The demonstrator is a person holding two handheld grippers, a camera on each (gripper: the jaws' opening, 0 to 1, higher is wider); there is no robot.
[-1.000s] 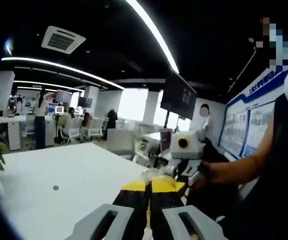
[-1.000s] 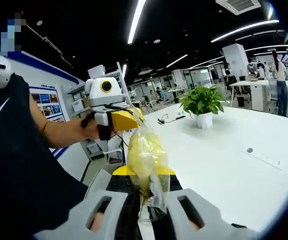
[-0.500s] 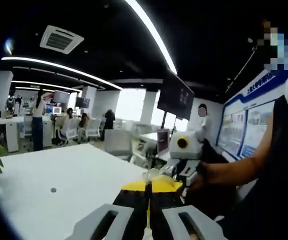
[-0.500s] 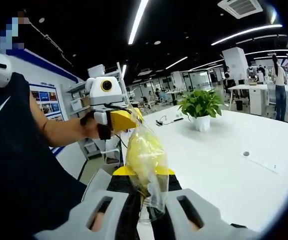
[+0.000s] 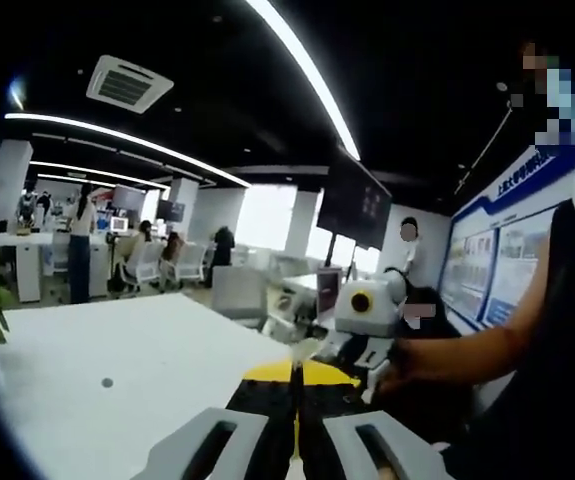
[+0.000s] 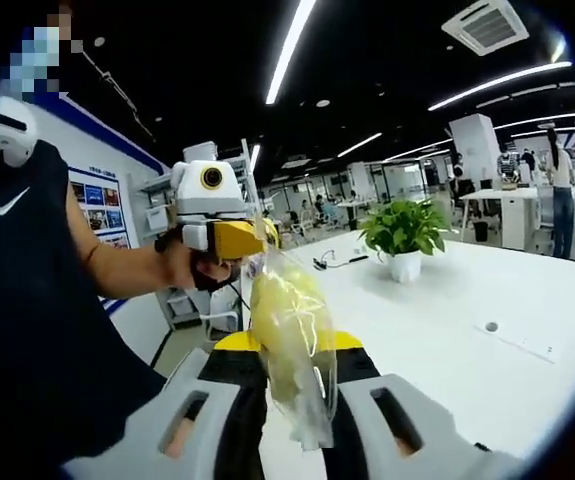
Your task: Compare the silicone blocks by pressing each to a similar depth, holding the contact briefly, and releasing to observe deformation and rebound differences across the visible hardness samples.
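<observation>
clear bag [image 6: 292, 340] of yellow pieces stretched lengthwise between both grippers.

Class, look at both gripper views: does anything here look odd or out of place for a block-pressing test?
Yes. A clear plastic bag with yellow contents is held up in the air, stretched between the right gripper and the left gripper, above the white table rather than resting on it for pressing.
</observation>
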